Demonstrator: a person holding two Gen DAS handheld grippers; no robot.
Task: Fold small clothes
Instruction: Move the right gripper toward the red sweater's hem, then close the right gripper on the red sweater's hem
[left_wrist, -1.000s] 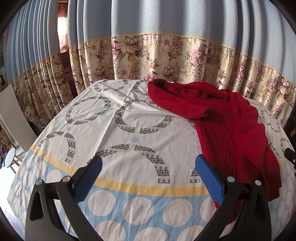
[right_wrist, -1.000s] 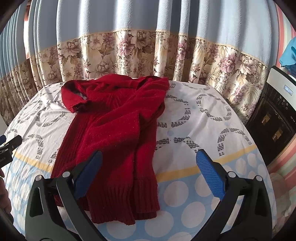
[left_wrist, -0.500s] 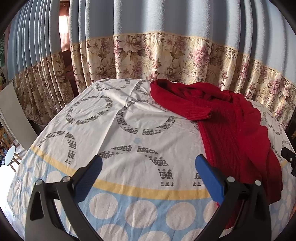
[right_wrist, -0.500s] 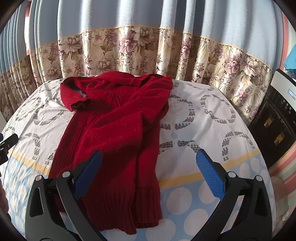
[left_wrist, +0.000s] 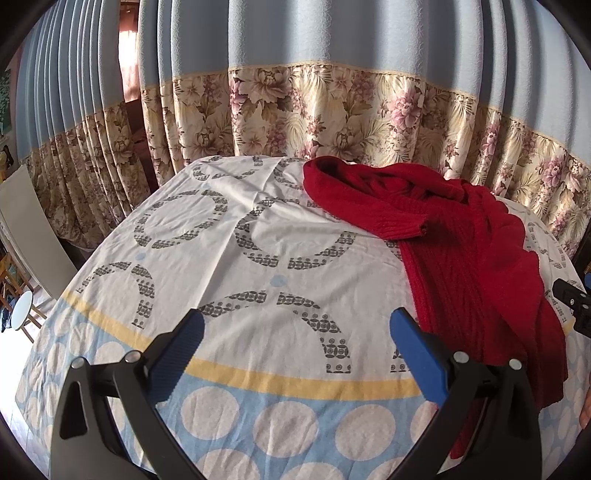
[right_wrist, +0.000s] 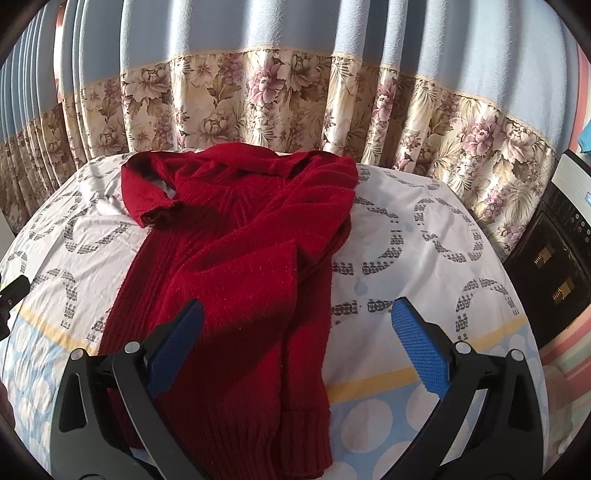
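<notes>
Both tools wide open over the bench, red sweater not yet taken up

My left tool (left_wrist: 295, 332) hangs with its blue pads spread wide and nothing between them; ahead of it lies only the patterned cloth (left_wrist: 258, 236) on the bench, and the red sweater (left_wrist: 461, 251) sits off past its right finger. My right tool (right_wrist: 295, 325) is just as wide open and also holds nothing, but the red sweater (right_wrist: 240, 258) lies straight ahead and under it, hem end nearest, collar end farthest, one sleeve (right_wrist: 147, 192) curled out to the left, the other folded over the body. I judge I keep both open and clear of the knit so I can pick a grip on each side first; the sweater is rumpled and wants flattening before any fold.
</notes>
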